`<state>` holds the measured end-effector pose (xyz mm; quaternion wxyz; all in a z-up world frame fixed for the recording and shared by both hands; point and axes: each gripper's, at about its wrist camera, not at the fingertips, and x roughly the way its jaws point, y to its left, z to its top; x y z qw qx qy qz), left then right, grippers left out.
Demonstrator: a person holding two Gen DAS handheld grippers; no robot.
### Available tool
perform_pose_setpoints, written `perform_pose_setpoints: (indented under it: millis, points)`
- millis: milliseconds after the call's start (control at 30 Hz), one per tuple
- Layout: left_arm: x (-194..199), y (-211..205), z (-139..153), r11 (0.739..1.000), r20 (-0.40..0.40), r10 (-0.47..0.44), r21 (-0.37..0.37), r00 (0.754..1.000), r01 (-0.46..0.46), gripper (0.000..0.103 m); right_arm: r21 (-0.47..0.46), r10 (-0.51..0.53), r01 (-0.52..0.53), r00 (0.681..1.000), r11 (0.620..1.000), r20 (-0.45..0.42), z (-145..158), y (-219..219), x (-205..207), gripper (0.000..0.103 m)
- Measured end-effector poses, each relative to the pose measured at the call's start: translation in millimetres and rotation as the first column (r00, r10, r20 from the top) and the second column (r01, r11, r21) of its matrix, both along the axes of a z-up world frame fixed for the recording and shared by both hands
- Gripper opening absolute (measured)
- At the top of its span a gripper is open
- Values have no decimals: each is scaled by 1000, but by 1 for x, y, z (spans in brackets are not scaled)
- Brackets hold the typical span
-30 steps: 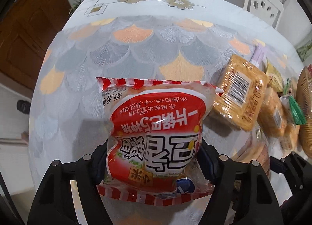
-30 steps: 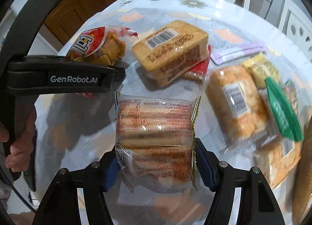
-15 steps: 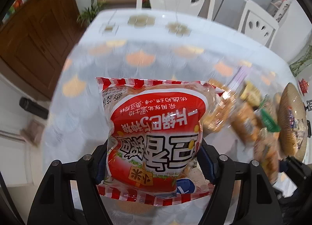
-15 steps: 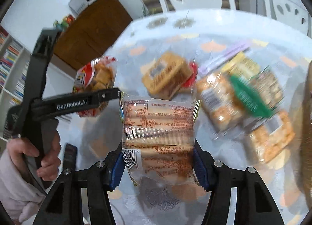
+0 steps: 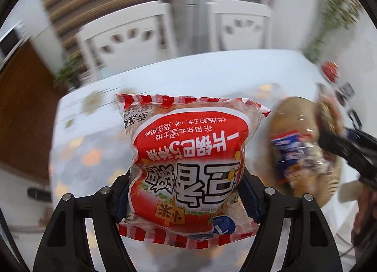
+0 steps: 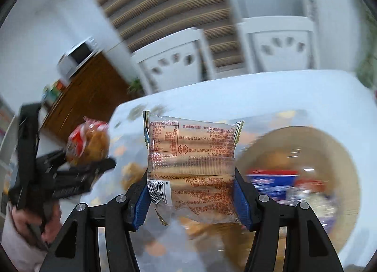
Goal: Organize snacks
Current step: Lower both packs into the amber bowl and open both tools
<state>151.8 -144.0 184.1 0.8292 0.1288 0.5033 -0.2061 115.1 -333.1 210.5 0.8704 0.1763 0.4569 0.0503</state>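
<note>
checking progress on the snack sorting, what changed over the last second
Both tools rose off the table and swung right, toward the woven basket, which now shows beside them. The left tool stayed shut on the red snack bag, the right tool on the clear biscuit pack.

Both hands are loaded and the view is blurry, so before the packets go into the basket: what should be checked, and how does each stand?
1. Left gripper shut on the red snack bag: ok.
2. Right gripper shut on the clear biscuit packet: ok.
3. Woven basket in view, right of the packet: ok.
4. Room in the basket beside the blue packet: cannot tell, blurred.
5. Grippers apart from each other: ok.
</note>
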Motion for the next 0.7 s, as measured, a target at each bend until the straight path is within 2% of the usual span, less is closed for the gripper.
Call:
perform_pose_setpoints:
  millis: [167, 267, 333, 467, 600, 700]
  points:
    - [-13, -86, -22, 988, -63, -149, -37, 987, 147, 76, -31, -116, 114, 992, 993, -58, -23, -62, -10, 62]
    - [-18, -123, -38, 978, -122, -206, -39, 971, 203, 78, -28, -180, 178, 976, 984, -121, -37, -94, -15, 76]
    - [-22, -138, -45, 972, -145, -233, -42, 962, 229, 78, 3, -229, 231, 965, 973, -125, -39, -113, -26, 76]
    - [-24, -140, -43, 969, -152, -245, -73, 958, 236, 78, 3, -285, 287, 951, 958, -116, -34, -135, -42, 83]
    - [-21, -128, -41, 976, -152, -216, -69, 964, 208, 78, 22, -303, 307, 946, 951, -113, -29, -135, -55, 83]
    - [-15, -110, -41, 982, -154, -185, -61, 971, 177, 78, 20, -302, 306, 946, 952, -116, -29, -124, -48, 83]
